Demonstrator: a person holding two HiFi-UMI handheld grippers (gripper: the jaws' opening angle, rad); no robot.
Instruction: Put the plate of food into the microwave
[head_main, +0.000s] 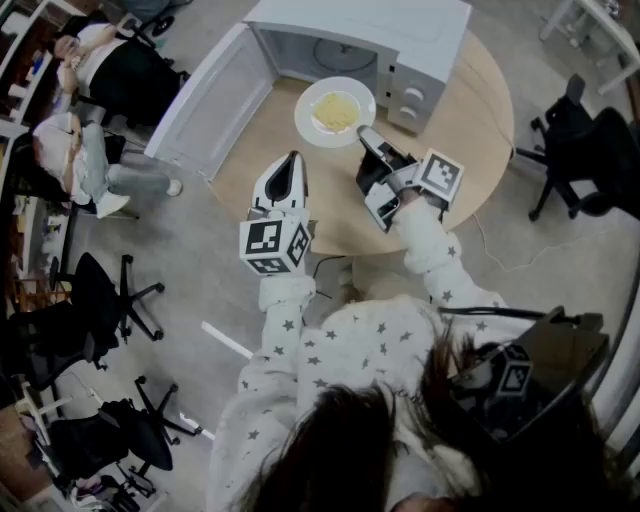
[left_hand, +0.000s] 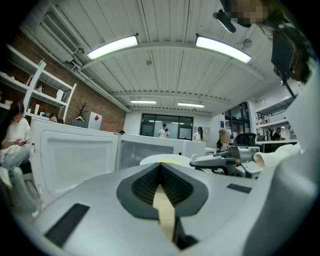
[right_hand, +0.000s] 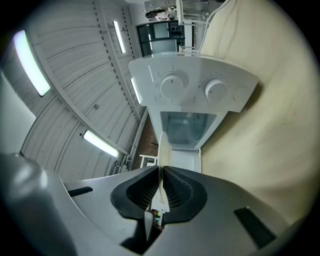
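The microwave (head_main: 400, 40) stands at the far side of the round desk (head_main: 470, 130). Its door (head_main: 210, 95) is swung fully open to the left, so the cavity is open to the front. Just in front of that opening, outside the microwave, is the white plate (head_main: 305, 118) with a pale yellow heap of food (head_main: 335, 112) in the middle.

The right claw (head_main: 368, 140) is clenched on the plate's rim, on the side farthest from the microwave and a little to the right. In the right gripper view the plate appears edge-on as a thin white blade pinched between the two dark pads. The open cavity lies straight beyond it, with the panel and its two round knobs (right_hand: 171, 86) beside that. From above, it is hard to say whether the plate rests on the desk or is lifted just clear of it.

The left claw (head_main: 291, 160) hangs farther from the microwave than the plate, near the desk's front edge and left of the right claw. Its jaws are closed together and grasp nothing. Its own view looks across the desk at the door, the plate and the right claw.
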